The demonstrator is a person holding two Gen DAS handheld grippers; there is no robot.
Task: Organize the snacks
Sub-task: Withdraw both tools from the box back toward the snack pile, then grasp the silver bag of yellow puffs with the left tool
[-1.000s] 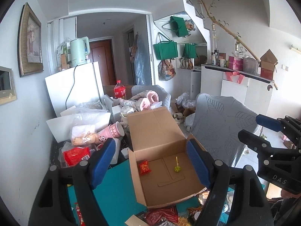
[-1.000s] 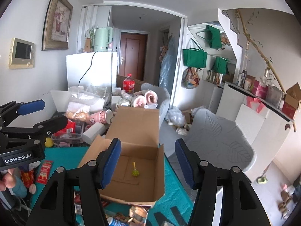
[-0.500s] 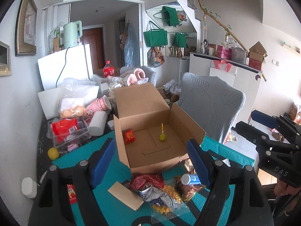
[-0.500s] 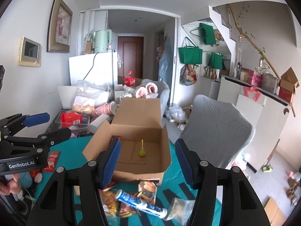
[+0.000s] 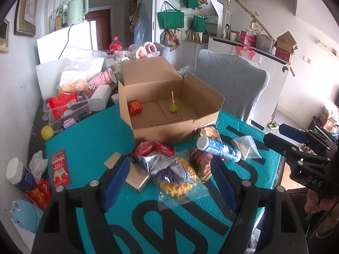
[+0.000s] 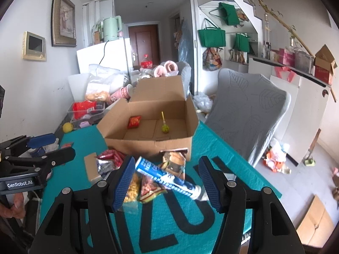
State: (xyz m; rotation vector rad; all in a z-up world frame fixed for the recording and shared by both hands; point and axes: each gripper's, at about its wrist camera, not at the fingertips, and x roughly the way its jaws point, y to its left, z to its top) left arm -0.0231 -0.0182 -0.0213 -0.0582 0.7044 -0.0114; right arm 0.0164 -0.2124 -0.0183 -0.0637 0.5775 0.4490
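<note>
Both your left gripper (image 5: 169, 182) and right gripper (image 6: 166, 178) hang open and empty over the snack pile (image 5: 175, 169), near the box (image 5: 169, 105). Close carelessly and the tube (image 6: 167, 178) rolls away.

black grippers (image 5: 169, 182), blue pads (image 6: 124, 180), silver screws, white lettering

My table wears a teal mat (image 5: 89, 141) with big dark lettering. On it, at twelve o'clock, I see an open cardboard box (image 5: 169, 124). Just in front of the box lies a heap of snacks: a red packet (image 5: 152, 148), a silver bag of yellow puffs (image 5: 175, 175), a blue-and-white tube (image 5: 218, 148), a clear pouch (image 5: 245, 148). At nine o'clock lies a flat red sachet (image 5: 60, 169); at ten, off the mat's corner, a yellow ball (image 5: 47, 132).
</note>
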